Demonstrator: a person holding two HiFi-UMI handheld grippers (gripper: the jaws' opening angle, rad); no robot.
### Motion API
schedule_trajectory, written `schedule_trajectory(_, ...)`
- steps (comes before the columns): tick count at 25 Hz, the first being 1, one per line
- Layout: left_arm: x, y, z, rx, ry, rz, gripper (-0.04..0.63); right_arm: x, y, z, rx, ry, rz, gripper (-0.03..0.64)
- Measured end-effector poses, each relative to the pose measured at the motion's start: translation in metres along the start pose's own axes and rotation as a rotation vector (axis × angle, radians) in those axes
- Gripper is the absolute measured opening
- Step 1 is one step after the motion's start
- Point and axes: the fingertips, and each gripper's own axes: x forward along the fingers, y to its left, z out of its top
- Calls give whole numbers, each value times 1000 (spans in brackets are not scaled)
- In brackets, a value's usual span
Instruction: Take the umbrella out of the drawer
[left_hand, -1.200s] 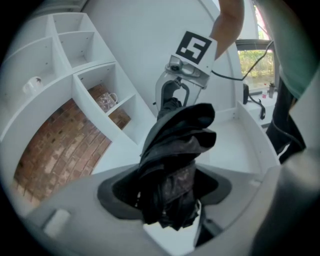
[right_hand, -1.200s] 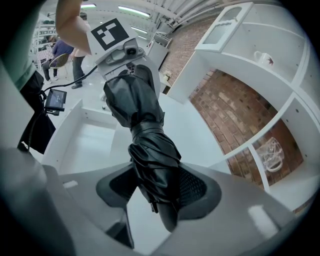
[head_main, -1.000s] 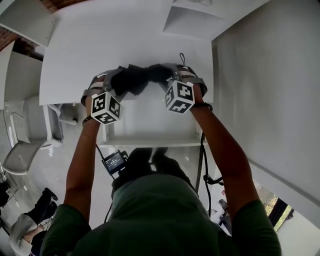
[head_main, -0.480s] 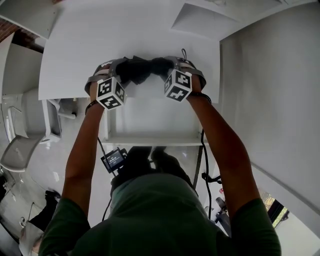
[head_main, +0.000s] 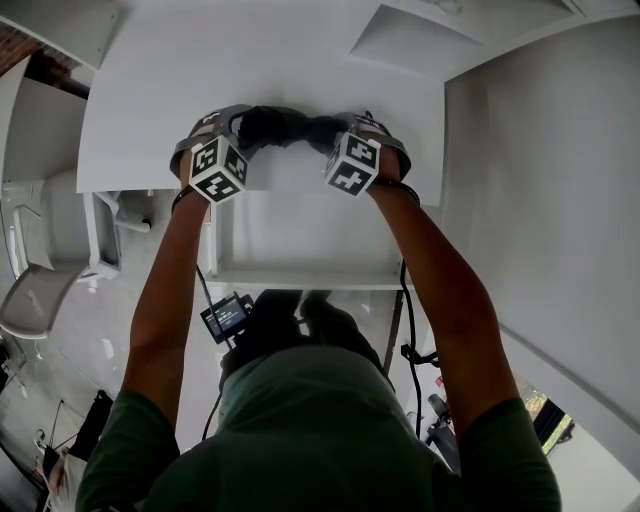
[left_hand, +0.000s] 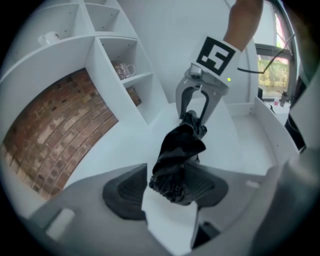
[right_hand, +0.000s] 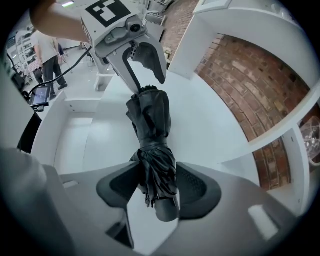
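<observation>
A folded black umbrella hangs crosswise between my two grippers, just over the front edge of the white table top. My right gripper is shut on the umbrella's strapped end, both pads against the fabric. My left gripper has the other end of the umbrella between its jaws. That end leans on one pad with a gap at the other, and the jaws are closing. The open white drawer lies below, nearer my body. In the head view the left gripper and right gripper face each other.
White shelves on a brick wall stand behind the table, with glass mugs in one compartment. A grey chair stands at the left on the floor. A small screen device hangs at my waist. A person stands in the background.
Both grippers have carried the umbrella away from my body, from above the open drawer to over the table top's front edge, and a little lower.
</observation>
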Motion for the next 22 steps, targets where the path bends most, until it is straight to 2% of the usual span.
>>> schedule_trajectory(6,-15,5,-10,-4,29,28,239,-4,2,2,5,-4,-6,224)
schedule_trajectory(12,-51,16,-13,-35,39,100,229,-26,0,7,22,-55,-31,222)
schedule_trajectory(16,-83,25,-2,-88,-14,160,192,-49,-3,14,49,-119,-46,222)
schedule_trajectory(22,-139,25,39,-127,-132,234,124,-107,-11,32,93,-253,-115,196)
